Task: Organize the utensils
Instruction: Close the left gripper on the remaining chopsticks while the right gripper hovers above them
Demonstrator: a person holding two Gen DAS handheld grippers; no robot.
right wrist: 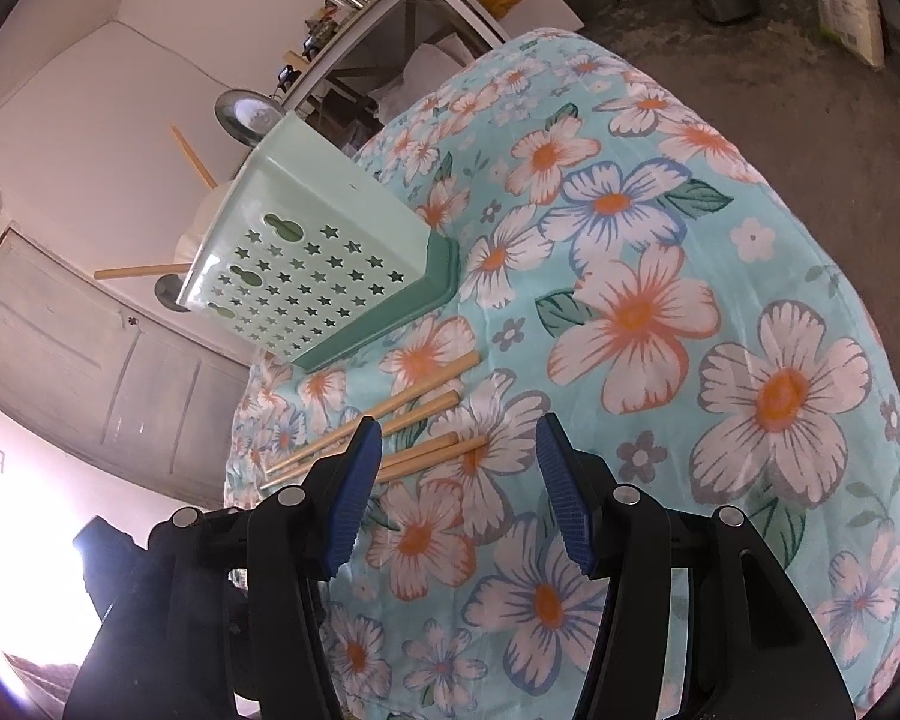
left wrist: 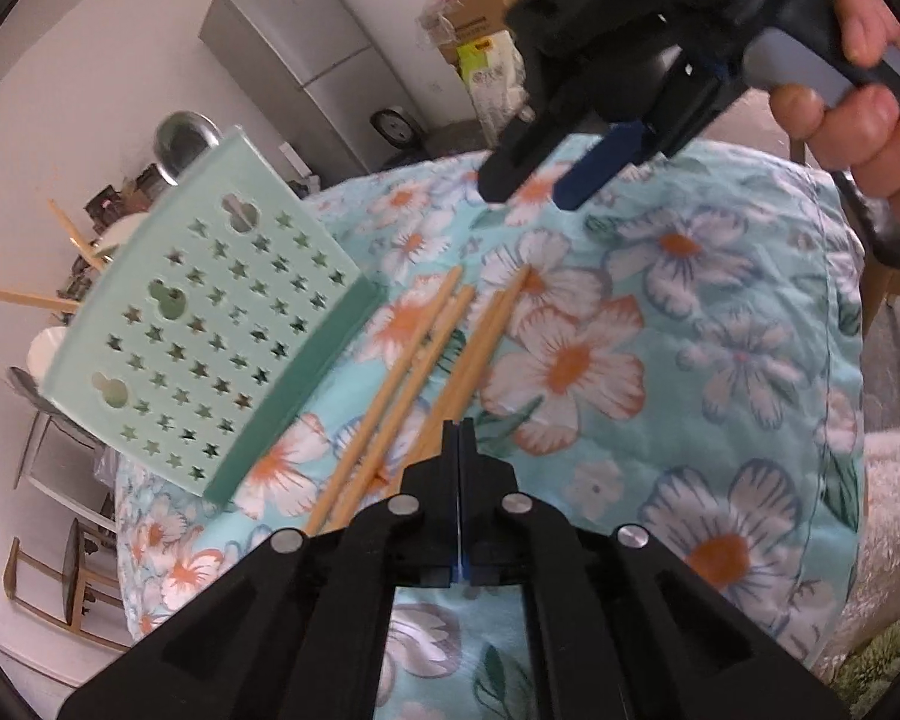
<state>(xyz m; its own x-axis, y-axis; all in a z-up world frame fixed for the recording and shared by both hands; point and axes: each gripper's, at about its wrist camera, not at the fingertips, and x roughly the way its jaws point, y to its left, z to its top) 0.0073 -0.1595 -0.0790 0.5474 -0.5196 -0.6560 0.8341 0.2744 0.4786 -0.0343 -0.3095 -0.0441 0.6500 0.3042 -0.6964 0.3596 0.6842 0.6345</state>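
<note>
Four slim, pale wooden chopsticks (left wrist: 426, 372) lie loose on the tabletop (left wrist: 720, 312) under its turquoise flower-print cloth, fanned out directly ahead of the left tongs (left wrist: 460, 429). The left tongs are pressed together, their tips at the near end of the right-hand pair; whether a stick is actually caught cannot be told.

Handling, judged: light, stiff, smooth sticks that are apt to roll or swivel if pinched at one end. A hold nearer mid-length should carry steadier. The soft cloth may let the tips dig under.

The right tongs (right wrist: 459, 468) stand spread and empty, above the sticks' far ends.

A mint-green plastic utensil holder with star-shaped holes (left wrist: 210, 324) stands just left of the left tongs, close beside the sticks; more utensils poke out behind it. The rounded tabletop edge falls away past the holder. Open cloth lies to the right.
</note>
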